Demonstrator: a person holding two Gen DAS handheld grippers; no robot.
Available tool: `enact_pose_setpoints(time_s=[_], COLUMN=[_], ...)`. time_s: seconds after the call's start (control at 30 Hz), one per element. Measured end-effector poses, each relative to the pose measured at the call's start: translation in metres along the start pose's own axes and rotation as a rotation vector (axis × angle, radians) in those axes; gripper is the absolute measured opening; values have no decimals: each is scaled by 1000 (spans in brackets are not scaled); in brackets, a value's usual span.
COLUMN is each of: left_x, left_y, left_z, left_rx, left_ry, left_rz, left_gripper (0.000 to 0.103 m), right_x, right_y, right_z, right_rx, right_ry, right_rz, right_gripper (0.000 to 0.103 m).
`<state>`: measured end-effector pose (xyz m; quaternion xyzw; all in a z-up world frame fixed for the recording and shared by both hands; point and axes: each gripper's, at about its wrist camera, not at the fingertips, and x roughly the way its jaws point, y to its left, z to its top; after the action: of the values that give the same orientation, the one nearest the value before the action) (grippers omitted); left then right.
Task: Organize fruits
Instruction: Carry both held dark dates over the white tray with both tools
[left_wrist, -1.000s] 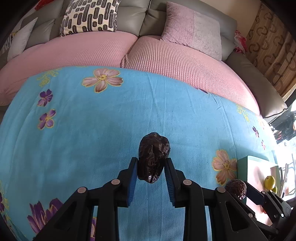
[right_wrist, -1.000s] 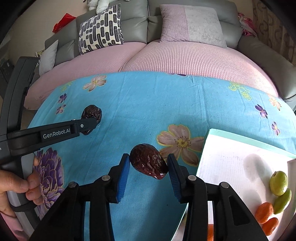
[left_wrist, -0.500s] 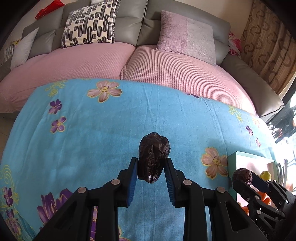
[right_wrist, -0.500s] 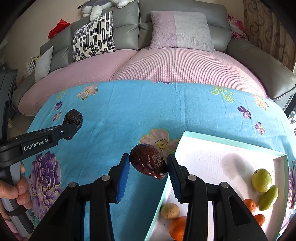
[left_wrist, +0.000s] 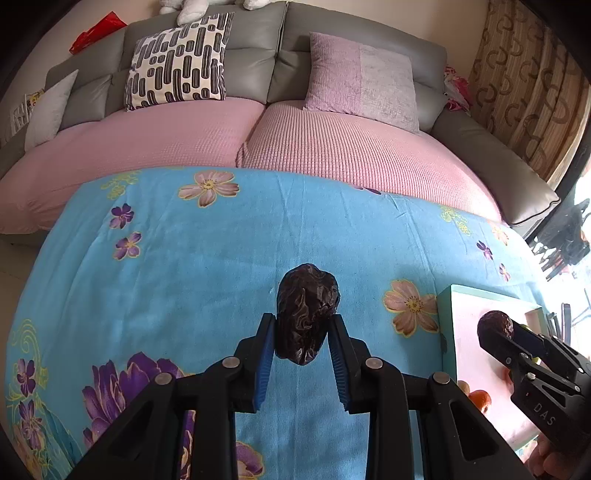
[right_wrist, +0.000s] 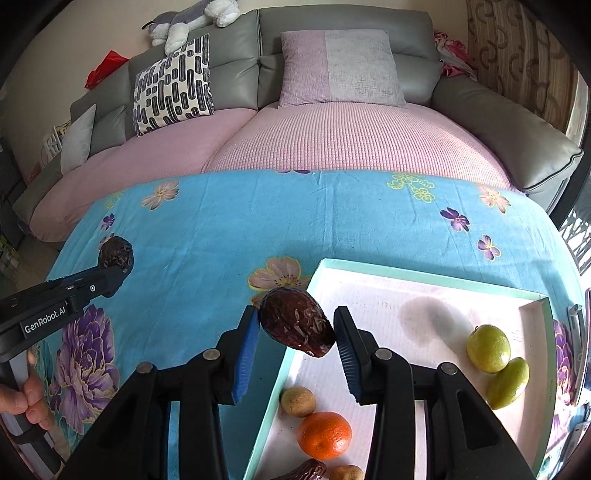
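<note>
My left gripper (left_wrist: 302, 332) is shut on a dark wrinkled date (left_wrist: 304, 314), held above the blue flowered cloth (left_wrist: 184, 277). My right gripper (right_wrist: 295, 332) is shut on a second dark date (right_wrist: 295, 325), hanging over the left rim of the white tray (right_wrist: 406, 314). In the tray lie two green fruits (right_wrist: 487, 349), an orange (right_wrist: 324, 435), a small brown fruit (right_wrist: 297, 400) and another date (right_wrist: 308, 470) at the near edge. The left gripper with its date (right_wrist: 116, 253) shows at the left of the right wrist view. The right gripper's date (left_wrist: 495, 326) shows over the tray (left_wrist: 469, 354) in the left wrist view.
The cloth covers a low table in front of a grey sofa (right_wrist: 369, 48) with pink seat covers (right_wrist: 351, 140) and cushions (right_wrist: 173, 85). A hand (right_wrist: 29, 398) grips the left tool's handle. Curtains (left_wrist: 528, 92) hang at the right.
Both grippers have drawn back and to the right with their dates still held. The tray has come further into view, and the right date is now over its left rim.
</note>
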<state>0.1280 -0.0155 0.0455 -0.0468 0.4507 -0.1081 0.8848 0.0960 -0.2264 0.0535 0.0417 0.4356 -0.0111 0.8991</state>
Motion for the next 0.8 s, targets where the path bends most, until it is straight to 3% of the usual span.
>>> enact_pose_setpoints(time_s=[0.8], left_x=[-12], left_y=[-62], left_z=[-23], left_rx=[168], left_ry=[-8], left_rz=[4], left_gripper=[31], right_x=[-24], right_y=[-61], right_z=[-12], right_rx=[72], right_ry=[-15], right_rz=[-32], right_gripper=[43])
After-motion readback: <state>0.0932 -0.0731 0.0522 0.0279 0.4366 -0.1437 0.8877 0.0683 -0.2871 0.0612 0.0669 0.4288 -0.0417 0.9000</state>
